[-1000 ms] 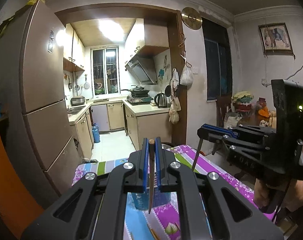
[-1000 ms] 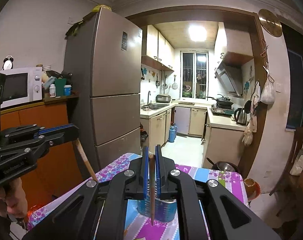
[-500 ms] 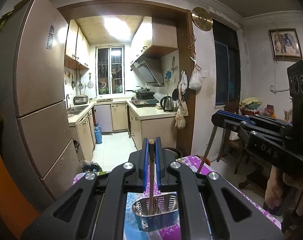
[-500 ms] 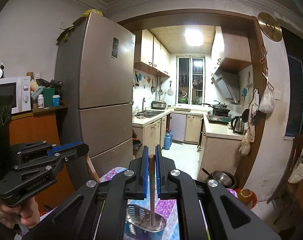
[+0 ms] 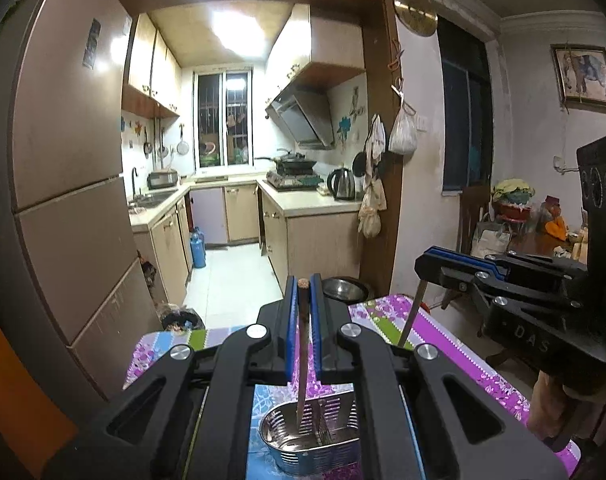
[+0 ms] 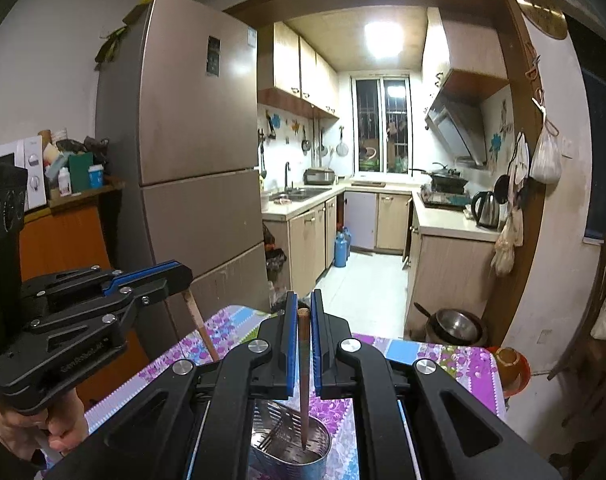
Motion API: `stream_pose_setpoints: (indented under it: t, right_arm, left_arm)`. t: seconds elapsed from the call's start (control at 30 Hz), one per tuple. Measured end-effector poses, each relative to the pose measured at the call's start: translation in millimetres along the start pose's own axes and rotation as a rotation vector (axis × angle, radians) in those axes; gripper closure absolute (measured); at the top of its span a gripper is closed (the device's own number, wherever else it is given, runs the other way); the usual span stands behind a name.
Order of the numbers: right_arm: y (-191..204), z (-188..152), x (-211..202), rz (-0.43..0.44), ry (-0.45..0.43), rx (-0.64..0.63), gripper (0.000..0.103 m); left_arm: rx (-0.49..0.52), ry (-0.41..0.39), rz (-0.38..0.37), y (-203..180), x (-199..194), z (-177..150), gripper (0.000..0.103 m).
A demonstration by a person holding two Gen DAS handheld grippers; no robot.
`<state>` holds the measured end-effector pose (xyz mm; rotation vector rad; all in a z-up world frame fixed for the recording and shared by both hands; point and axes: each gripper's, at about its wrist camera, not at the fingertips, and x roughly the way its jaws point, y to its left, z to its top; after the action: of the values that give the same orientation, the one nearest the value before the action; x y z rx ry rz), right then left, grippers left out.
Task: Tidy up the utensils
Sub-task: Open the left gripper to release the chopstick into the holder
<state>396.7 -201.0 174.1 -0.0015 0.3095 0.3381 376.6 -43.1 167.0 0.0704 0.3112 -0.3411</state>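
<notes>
My left gripper (image 5: 303, 286) is shut on a brown chopstick (image 5: 302, 360) that hangs point down into the left compartment of a steel utensil holder (image 5: 315, 446) on the flowered tablecloth. My right gripper (image 6: 301, 312) is shut on a second chopstick (image 6: 304, 384), its tip inside the same holder (image 6: 289, 446). Each gripper shows in the other's view: the right one (image 5: 431, 266) at the right, the left one (image 6: 179, 276) at the left, each with its chopstick hanging below.
The table (image 5: 455, 344) has a purple flowered cloth. A tall fridge (image 6: 191, 160) stands left, the kitchen doorway ahead. A steel pot (image 6: 457, 326) and an orange bowl (image 6: 509, 362) sit beyond the table's right end. A chair and clutter stand at the right (image 5: 503, 216).
Both grippers have come lower and tipped down over the holder. The chopstick tips now sit inside the holder, which shows larger below each gripper.
</notes>
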Motion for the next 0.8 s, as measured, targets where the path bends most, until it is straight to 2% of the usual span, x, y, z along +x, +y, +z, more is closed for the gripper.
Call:
stream_pose_setpoints:
  t: [0.33,0.37,0.5,0.67,0.77,0.8]
  right_arm:
    - [-4,-10,14,0.0,0.012,0.019,0.095]
    - [-4,-10,14,0.0,0.011,0.02,0.095]
    - [-3,-11,13,0.0,0.007,0.014,0.089]
    - [-1,-8,-6,-0.006,-0.026,0.018,0.084]
    - [7,-9,-36,0.012,-0.068,0.018,0.083]
    - [15,-13,-55,0.023,-0.091,0.01,0.083]
  left_arm:
    - [-0.035,0.032,0.021,12,15,-5,0.097]
    - [-0.033,0.032,0.021,13,14,-5,0.095]
    - [-0.028,0.024,0.028,14,11,-6,0.072]
    - [-0.027,0.009,0.039,16,-1,-4,0.068]
    - [-0.004,-0.029,0.039,21,-40,-8,0.068]
    - [0.004,-0.041,0.038,22,-52,-11,0.064]
